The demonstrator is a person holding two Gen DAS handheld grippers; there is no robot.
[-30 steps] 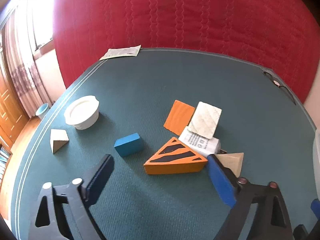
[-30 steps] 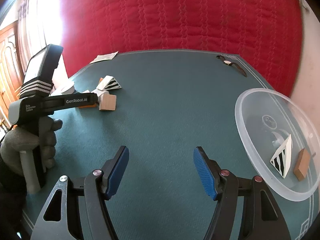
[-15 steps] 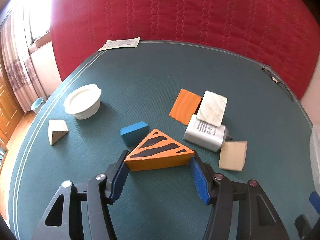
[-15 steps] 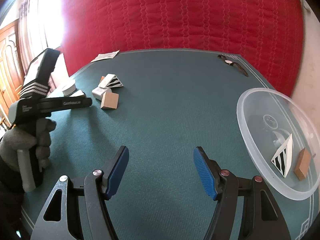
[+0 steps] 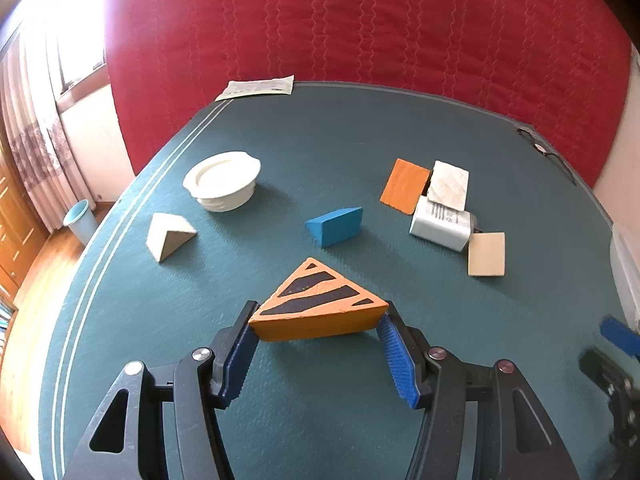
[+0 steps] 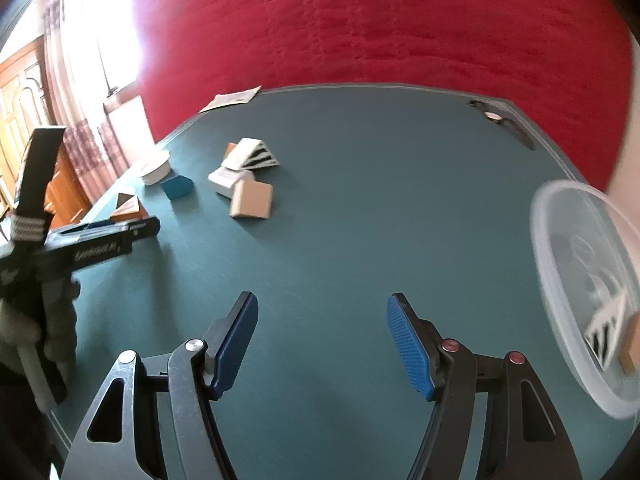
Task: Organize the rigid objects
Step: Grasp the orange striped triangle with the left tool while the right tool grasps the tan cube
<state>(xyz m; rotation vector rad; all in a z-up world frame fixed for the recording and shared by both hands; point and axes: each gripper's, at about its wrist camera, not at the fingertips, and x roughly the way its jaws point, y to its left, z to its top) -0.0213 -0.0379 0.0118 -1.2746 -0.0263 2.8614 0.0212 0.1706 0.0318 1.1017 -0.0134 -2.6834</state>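
Note:
My left gripper (image 5: pixel 318 314) is shut on an orange wedge with black stripes (image 5: pixel 320 300); both blue pads press its two ends. In the right wrist view that wedge (image 6: pixel 126 206) shows at the tip of the left gripper (image 6: pixel 104 236), held by a gloved hand. My right gripper (image 6: pixel 322 304) is open over bare green cloth with nothing between its fingers. A clear plastic bowl (image 6: pixel 560 240) at the right holds a white striped wedge (image 6: pixel 608 324) and a tan block (image 6: pixel 630 346).
On the green table (image 5: pixel 360 140) lie a blue wedge (image 5: pixel 334 226), a beige wedge (image 5: pixel 168 236), a white round dish (image 5: pixel 222 180), an orange tile (image 5: pixel 406 186), a quilted white block (image 5: pixel 450 180), a silver box (image 5: pixel 440 226) and a tan square (image 5: pixel 486 254). A paper (image 5: pixel 256 88) is at the far edge.
The left jaws closed onto the orange striped wedge and drew it back from the pile toward the table's near side. The right gripper's view swung slightly left; its jaws kept their width.

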